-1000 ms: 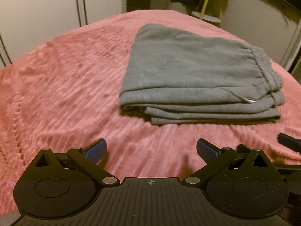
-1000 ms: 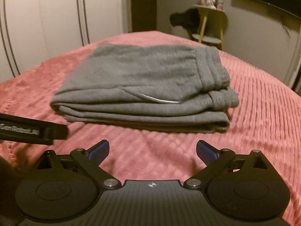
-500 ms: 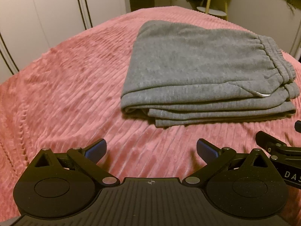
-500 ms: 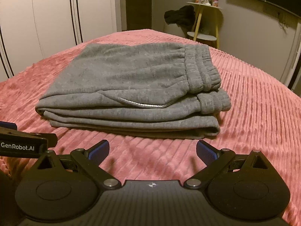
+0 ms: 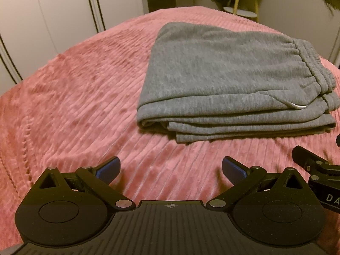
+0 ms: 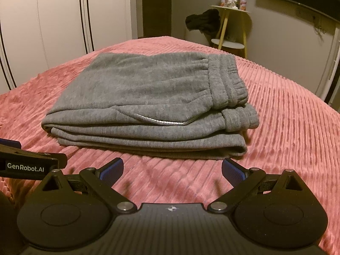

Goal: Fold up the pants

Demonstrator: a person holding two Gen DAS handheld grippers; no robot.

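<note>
A: What's nearest the cameras?

B: The two grippers. The left gripper (image 5: 170, 170) has its blue-padded fingers (image 5: 108, 169) spread wide with nothing between them, over the pink ribbed bedspread (image 5: 70, 106). The right gripper (image 6: 171, 170) is the same: spread wide, empty, above the bedspread and not touching the cloth.

A: Can each see the other?

B: Yes. Part of the right gripper shows at the right edge of the left view, and the left one, with a white label on it, shows at the left edge of the right view. They sit side by side, just apart.

A: And the pants?

B: The grey pants (image 6: 148, 102) lie just beyond the fingertips, folded into a flat stack of several layers on the bedspread. The elastic waistband (image 6: 229, 80) is on the right side, the folded edges face the cameras.

A: Further back?

B: White wardrobe doors (image 6: 53, 21) on the left, a small yellow-legged side table (image 6: 231, 23) with dark clothing (image 6: 204, 22) draped against it.
</note>
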